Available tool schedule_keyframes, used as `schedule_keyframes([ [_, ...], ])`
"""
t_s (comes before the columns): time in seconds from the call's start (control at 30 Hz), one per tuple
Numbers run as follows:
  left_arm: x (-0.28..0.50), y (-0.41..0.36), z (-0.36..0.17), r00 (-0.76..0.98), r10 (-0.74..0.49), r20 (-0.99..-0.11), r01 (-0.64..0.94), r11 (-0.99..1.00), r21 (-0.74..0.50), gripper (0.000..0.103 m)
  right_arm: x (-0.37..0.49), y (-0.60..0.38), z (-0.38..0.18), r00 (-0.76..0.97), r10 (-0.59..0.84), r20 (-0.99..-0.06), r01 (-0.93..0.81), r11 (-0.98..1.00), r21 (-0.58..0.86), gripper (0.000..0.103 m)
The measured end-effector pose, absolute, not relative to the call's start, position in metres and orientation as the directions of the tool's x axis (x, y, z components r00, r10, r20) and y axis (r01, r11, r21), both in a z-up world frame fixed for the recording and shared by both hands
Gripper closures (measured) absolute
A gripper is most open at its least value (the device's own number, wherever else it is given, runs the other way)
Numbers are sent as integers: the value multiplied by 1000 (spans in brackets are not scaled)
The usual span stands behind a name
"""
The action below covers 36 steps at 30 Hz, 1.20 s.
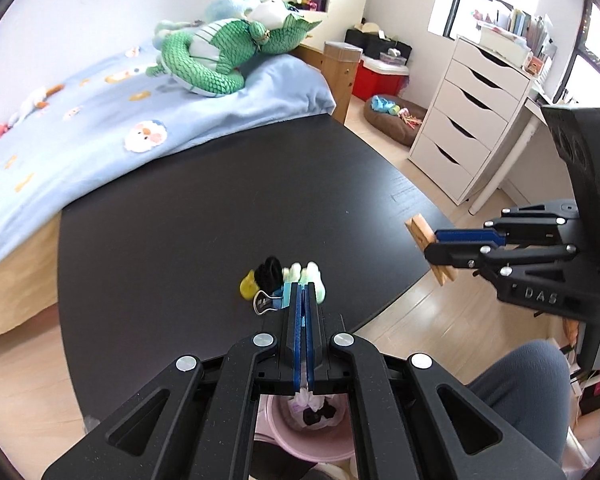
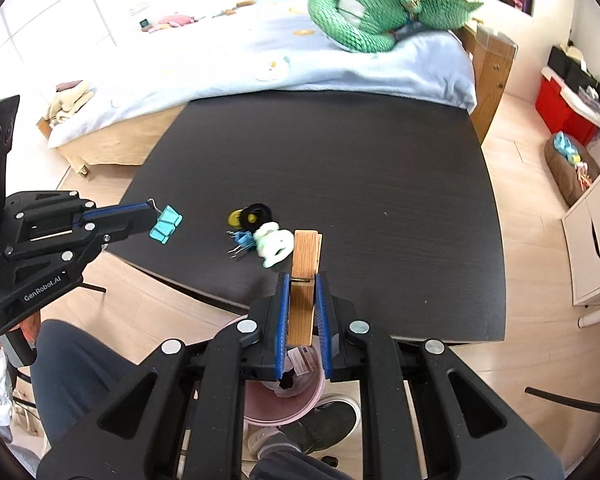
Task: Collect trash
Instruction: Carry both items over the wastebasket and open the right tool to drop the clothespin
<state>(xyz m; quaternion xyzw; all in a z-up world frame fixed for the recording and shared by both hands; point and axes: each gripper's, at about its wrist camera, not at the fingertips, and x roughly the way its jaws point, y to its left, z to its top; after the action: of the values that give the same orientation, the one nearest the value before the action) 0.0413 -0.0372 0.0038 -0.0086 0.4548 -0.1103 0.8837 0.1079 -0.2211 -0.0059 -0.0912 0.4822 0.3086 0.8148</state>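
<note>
My left gripper (image 2: 151, 210) is shut on the wire handle of a teal binder clip (image 2: 166, 224), which hangs in the air off the table's near left edge. My right gripper (image 2: 302, 280) is shut on a wooden clothespin (image 2: 306, 248), also seen in the left wrist view as the clothespin (image 1: 420, 236) in the right gripper (image 1: 431, 243). Both are above the near edge of the black table (image 2: 340, 160). On the table lies a small pile: a yellow disc (image 2: 234, 218), a black ring (image 2: 256, 212), blue clips (image 2: 241, 240) and pale green-white pieces (image 2: 274, 246). A pink bin (image 2: 314, 398) holding trash stands below.
A bed with a light blue cover (image 1: 100, 140) and a green plush dragon (image 1: 208, 56) borders the table's far side. A white drawer unit (image 1: 464, 120) stands to the right. A person's leg (image 2: 72, 368) and shoe (image 2: 328, 420) are by the bin.
</note>
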Motion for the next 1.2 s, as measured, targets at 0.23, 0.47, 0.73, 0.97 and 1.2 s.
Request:
schedule_keyframes([
  [0.23,7,-37,9,600,-188,-778,173,980,-103,102,70,-219,6,364,452,-814,-631,763,142,90],
  [0.47,-22,-36,5,614,-174,-770,155,983,-99,102,35,-218,8,347,484,-803,-673,725,146,90],
  [0.73,-48,-40,-3,617,-178,-766,147,983,-111,102,4,-218,-2,321,489,-811,-701,698,143,90],
  [0.97,-67,-40,-9,613,-174,-771,137,984,-113,102,-5,-219,-18,278,492,-825,-705,688,173,90],
  [1.2,-73,-37,-14,602,-177,-778,130,984,-123,102,-2,-212,-21,261,500,-826,-716,674,182,90],
])
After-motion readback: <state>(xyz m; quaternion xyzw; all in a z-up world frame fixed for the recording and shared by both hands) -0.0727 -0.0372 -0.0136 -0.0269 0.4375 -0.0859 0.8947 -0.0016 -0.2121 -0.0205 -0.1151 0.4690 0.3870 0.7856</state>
